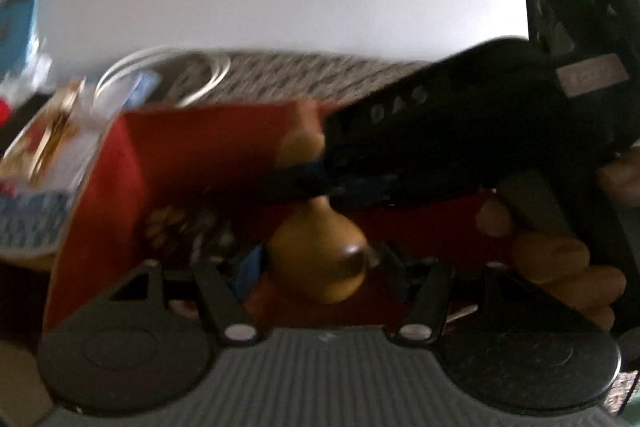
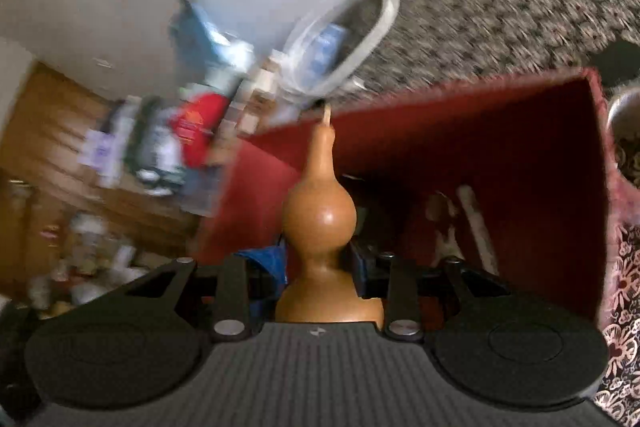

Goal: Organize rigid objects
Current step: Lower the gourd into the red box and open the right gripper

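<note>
A speckled granite-like counter point(image 2: 500, 11) is seen at 1 o'clock in the right wrist view and across the middle of the left wrist view, blurred by motion. A large red box point(image 2: 460, 147), open-topped, is set on it and fills the centre-right of the right wrist view; its outer wall at 3 o'clock is covered in floral fabric. Inside the red box, pale objects are glimpsed at about 4 o'clock of its interior, too blurred and dark to be identified; a patterned item is seen low inside it in the left wrist view, also unreadable. A coil of white cable point(image 2: 344, 39) is laid on the counter at 12 o'clock, beyond the box's far rim, with a blue packet seen through its loop. A metal cup point(image 2: 624, 123) is stood just beside the box at 3 o'clock. Cluttered packets are smeared at 9 to 10 o'clock.

A tan wooden gourd point(image 2: 320, 215) is held over the box opening, stem pointing away. The right gripper point(image 2: 320, 267) is clamped on the gourd at its waist, blue pads pressed on both sides. The left gripper point(image 1: 316, 267) is seen with jaws apart either side of the gourd's bulb; contact cannot be told. A hand point(image 1: 560, 259) is wrapped on the right gripper's handle at 3 o'clock.
</note>
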Demonstrator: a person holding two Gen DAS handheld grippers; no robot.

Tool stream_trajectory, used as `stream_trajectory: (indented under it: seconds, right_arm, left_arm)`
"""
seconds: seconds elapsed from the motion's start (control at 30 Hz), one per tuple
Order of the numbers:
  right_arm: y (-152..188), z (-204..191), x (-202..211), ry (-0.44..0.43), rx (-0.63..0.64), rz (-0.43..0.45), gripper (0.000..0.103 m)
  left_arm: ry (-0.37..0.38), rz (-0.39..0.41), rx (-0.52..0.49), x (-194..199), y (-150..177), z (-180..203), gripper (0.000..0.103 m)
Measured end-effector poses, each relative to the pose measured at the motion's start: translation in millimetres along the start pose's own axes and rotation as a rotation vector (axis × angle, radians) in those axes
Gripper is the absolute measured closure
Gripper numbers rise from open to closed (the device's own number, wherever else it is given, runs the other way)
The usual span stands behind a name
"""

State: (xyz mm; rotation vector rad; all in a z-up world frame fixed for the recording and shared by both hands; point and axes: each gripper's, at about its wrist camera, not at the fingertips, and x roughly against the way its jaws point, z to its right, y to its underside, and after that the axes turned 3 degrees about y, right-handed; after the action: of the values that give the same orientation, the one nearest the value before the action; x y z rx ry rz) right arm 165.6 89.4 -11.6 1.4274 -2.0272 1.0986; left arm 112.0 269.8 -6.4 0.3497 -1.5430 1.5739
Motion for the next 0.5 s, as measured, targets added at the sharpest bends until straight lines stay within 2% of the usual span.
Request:
stream_trajectory:
  seconds: [0.1, 0.17, 0.27, 0.4, 0.43, 0.5]
  right_arm:
    - [1.5, 1.7, -27.9, 0.114, -0.024, -0.044, 0.086]
    - [1.9, 5.7, -34.3, 0.152, -0.051, -0.049, 0.083]
    - [0.9, 8.0, -26.3, 0.133, -0.087, -0.011, 0.083]
    - [-0.9, 5.3, -14.3, 0.123, -0.054, 0.080, 0.084]
    - [-0.1, 3.5, -8.6, 0.103, -0.034, 0.115, 0.084]
    - [0.5, -1.6, -0.9, 0.005, 0.007, 0.146, 0.084]
  left_arm:
    - [-0.009, -0.039, 0.025, -4.7, 8.3, -18.6, 0.041]
    - [-0.013, -0.048, 0.026, -1.8, 13.8, -27.1, 0.041]
    - [-0.007, -0.044, 0.032, 0.8, 17.3, -35.2, 0.041]
    - [-0.006, -0.035, 0.037, 1.5, 14.8, -33.7, 0.040]
    - [-0.004, -0.030, 0.034, 3.1, 14.9, -32.9, 0.040]
    - [-0.007, -0.019, 0.026, 13.8, 18.7, -25.9, 0.039]
